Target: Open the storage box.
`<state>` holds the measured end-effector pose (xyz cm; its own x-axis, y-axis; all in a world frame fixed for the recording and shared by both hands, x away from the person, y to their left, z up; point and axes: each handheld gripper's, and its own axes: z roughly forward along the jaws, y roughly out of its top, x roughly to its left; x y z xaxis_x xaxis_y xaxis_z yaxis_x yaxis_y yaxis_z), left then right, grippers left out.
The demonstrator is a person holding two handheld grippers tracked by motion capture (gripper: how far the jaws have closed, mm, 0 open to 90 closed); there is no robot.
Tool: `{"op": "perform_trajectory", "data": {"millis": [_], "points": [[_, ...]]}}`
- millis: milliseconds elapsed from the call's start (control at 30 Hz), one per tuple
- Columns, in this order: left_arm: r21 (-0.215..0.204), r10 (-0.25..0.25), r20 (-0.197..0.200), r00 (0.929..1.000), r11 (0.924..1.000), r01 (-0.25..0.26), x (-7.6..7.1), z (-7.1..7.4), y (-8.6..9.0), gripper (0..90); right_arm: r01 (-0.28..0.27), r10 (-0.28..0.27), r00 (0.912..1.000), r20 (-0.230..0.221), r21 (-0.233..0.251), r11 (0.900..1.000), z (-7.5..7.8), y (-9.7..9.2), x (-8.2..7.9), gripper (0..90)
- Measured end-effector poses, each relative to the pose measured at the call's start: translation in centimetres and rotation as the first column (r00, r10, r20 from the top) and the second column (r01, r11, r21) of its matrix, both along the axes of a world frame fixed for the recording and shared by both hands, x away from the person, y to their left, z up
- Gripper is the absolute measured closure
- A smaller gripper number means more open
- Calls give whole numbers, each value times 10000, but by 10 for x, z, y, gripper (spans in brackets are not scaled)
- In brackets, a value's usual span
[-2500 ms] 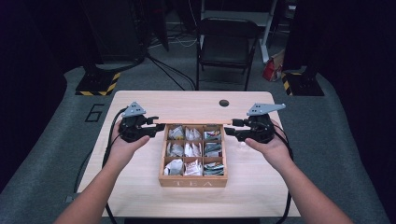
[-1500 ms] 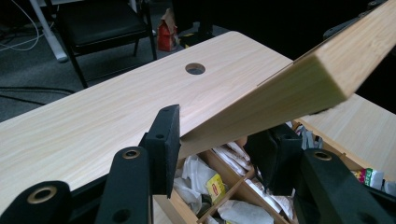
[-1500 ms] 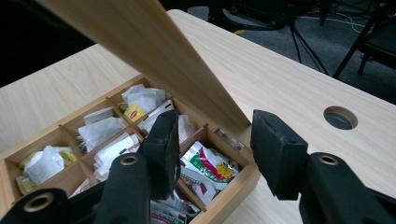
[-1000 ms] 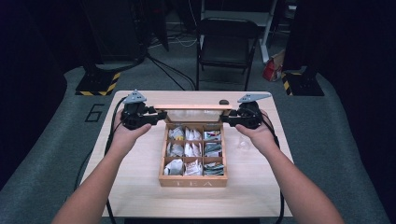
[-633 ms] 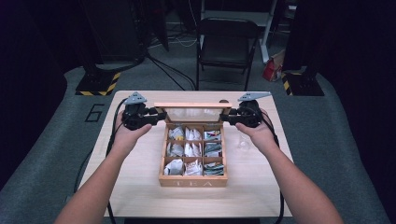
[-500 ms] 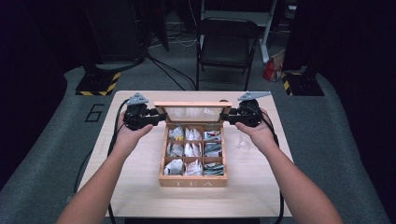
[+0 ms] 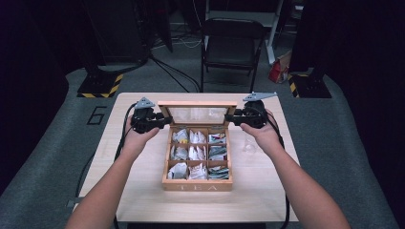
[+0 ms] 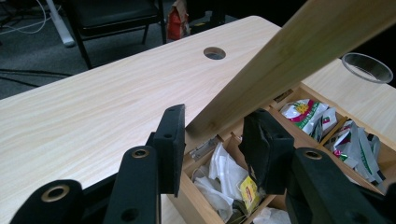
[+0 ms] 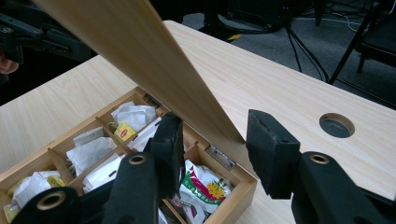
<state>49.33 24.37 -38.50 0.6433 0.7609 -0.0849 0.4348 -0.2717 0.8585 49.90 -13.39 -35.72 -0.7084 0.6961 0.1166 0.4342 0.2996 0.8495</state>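
A wooden tea box (image 7: 197, 183) marked TEA stands mid-table with several compartments of tea bags (image 7: 197, 155). Its glass-paned lid (image 7: 197, 103) is swung up on the rear hinges and leans back. My left gripper (image 7: 165, 120) grips the lid's left end. In the left gripper view the lid (image 8: 289, 60) runs between the jaws of the left gripper (image 8: 212, 140), which have just been closing, and the pads press on it. My right gripper (image 7: 230, 116) holds the other end. There the lid (image 9: 140, 46) ends between the pads of the right gripper (image 9: 212, 140).
A clear glass cup (image 7: 248, 143) stands right of the box, close under my right wrist, and appears as a cup (image 8: 367, 67) beyond the lid. A round cable hole (image 9: 336, 125) lies behind the box. A black chair (image 7: 231, 43) stands past the far table edge.
The lid lay flat on the box at first; both grippers swung it up. Over the last second it has tipped further back, showing its glass, and the left hand sank slightly.
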Motion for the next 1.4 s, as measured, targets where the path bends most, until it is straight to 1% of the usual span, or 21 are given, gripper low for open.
{"op": "perform_trajectory", "data": {"millis": [100, 133, 167, 233, 300, 433, 467, 567, 633, 667, 767, 867, 933, 967, 1000, 1033, 1133, 1233, 1333, 1367, 1400], "points": [[76, 18, 31, 10000, 10000, -18, 1, 0, -1, 597, 68, -68, 10000, -35, 9, 10000, 1, 1, 1, 566], [107, 39, 78, 10000, 9999, -40, 2, -1, -1, 597, 36, -36, 10000, 17, -27, 10000, 1, 1, 2, 566], [62, 74, 73, 9999, 10000, -75, 3, -1, -2, 597, 77, -77, 10000, -18, -22, 10000, 2, 1, 2, 567], [112, 12, 59, 10000, 9999, -13, 4, -1, -1, 597, 86, -86, 10000, 32, -48, 10000, 2, 1, 3, 568], [14, 67, 95, 9999, 10000, -68, 5, -2, -2, 599, 116, -116, 9999, 27, -35, 9999, 3, 2, 4, 568], [-5, 7, -51, 10000, 10000, -7, 9, 0, -1, 599, 178, -178, 9998, 2, 33, 9998, 3, 2, 7, 568], [9, 14, -58, 10000, 10000, -14, 10, 0, -1, 599, 237, -237, 9997, -45, 66, 9997, 3, 3, 7, 568], [14, 57, -5, 10000, 10000, -57, 12, 1, -2, 603, 275, -275, 9996, -4, 33, 9996, 3, 2, 9, 561], [3, 50, -43, 10000, 10000, -50, 13, 1, -1, 604, 308, -308, 9995, -26, 17, 9995, 2, 1, 10, 559], [0, 62, -33, 10000, 10000, -62, 14, 1, -2, 605, 368, -368, 9993, -108, 42, 9993, 1, 1, 10, 559], [63, 45, -70, 10000, 10000, -44, 17, 3, -2, 609, 375, -375, 9992, -98, 62, 9993, -1, -1, 10, 554], [74, 54, -152, 9999, 10000, -52, 20, 4, -2, 612, 467, -466, 9989, -109, 101, 9989, -3, -2, 7, 545], [112, 88, -147, 9999, 9999, -86, 22, 4, -3, 616, 429, -428, 9990, -92, 97, 9990, -5, -2, 5, 545], [129, 91, -142, 9999, 9999, -89, 22, 5, -3, 618, 438, -437, 9989, -164, 55, 9990, -5, -3, 4, 545], [128, 68, -165, 9998, 9999, -66, 23, 5, -2, 619, 406, -406, 9991, -108, 42, 9992, -5, -3, 3, 545], [62, 101, -140, 9999, 9999, -100, 24, 4, -2, 620, 423, -421, 9990, -135, 137, 9990, -6, -4, 1, 545], [28, 60, -170, 9998, 10000, -60, 26, 4, -2, 621, 347, -344, 9993, -122, 211, 9992, -5, -5, -3, 545], [45, 141, -150, 9998, 9999, -141, 27, 4, -3, 624, 238, -237, 9997, -94, 122, 9996, -4, -4, -8, 545], [190, 79, -203, 9998, 9998, -75, 30, 6, -3, 630, 163, -164, 9998, 115, 77, 9998, -2, -2, -16, 545], [252, 54, -241, 9997, 9997, -48, 31, 7, -3, 631, 75, -76, 9999, 151, 48, 10000, -2, -1, -18, 545], [224, 98, -235, 9997, 9997, -93, 32, 7, -3, 632, -43, 41, 9998, 206, 57, 10000, -2, 1, -22, 546]]}}
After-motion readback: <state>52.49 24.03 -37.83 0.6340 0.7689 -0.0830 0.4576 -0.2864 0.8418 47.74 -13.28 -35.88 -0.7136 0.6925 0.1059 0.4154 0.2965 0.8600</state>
